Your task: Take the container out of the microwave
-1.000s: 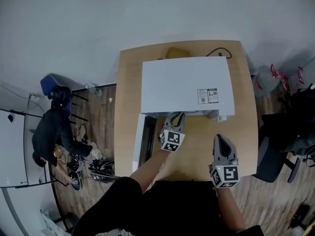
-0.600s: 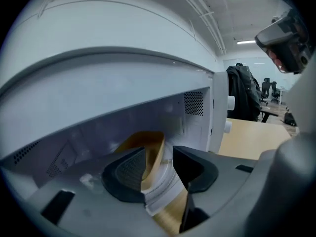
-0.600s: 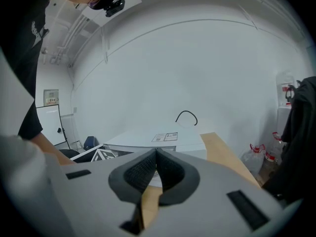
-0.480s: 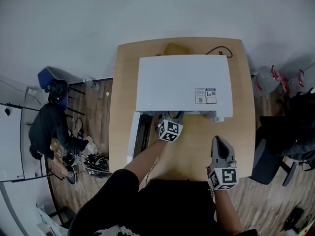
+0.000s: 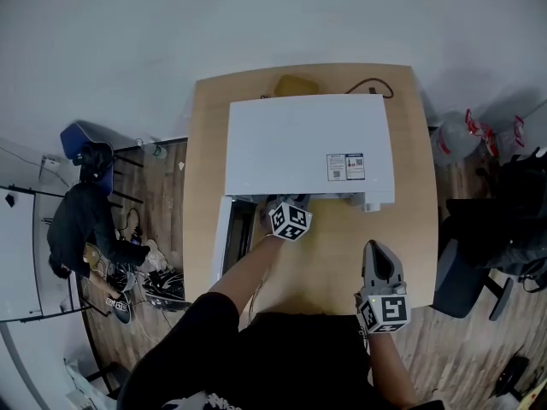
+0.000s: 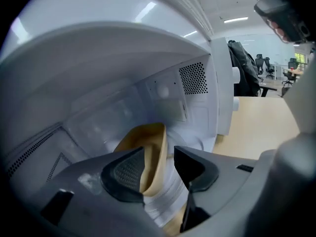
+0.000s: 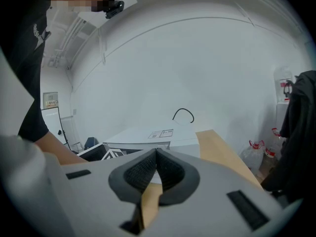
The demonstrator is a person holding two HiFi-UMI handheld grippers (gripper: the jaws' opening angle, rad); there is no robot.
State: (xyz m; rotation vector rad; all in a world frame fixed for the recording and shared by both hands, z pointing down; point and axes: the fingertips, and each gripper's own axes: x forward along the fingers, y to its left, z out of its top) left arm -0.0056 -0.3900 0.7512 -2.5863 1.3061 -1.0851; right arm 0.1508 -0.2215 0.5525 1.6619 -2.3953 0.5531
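Reaching left tongs point(image 6: 157, 164): deep inside the white box-shaped microwave point(image 5: 299, 143), jaws a narrow way apart and not yet pinched; a gap shows at the right jaw.
Container: a tan round bowl-like container with a white ribbed outside point(image 6: 148, 144) is in the cavity, its side wall standing between the left tongs' jaws, one pad inside the bowl and the other outside.
Grip reason: the bowl looks too broad to span, so taking the wall at the rim is probably the only hold on offer.
Right tongs point(image 7: 155, 169): jaws pressed together on nothing, hanging over the pale wooden bench point(image 5: 338, 259), well right of the left tongs and clear of the way out.
Door: the white microwave door point(image 5: 224, 246) stands open just left of the left tongs.
Edges: the cavity roof is low above the left tongs, and the perforated vent patch point(image 6: 193, 78) lies ahead to their right.
Open room: bare bench between both tongs, probably a good landing spot.
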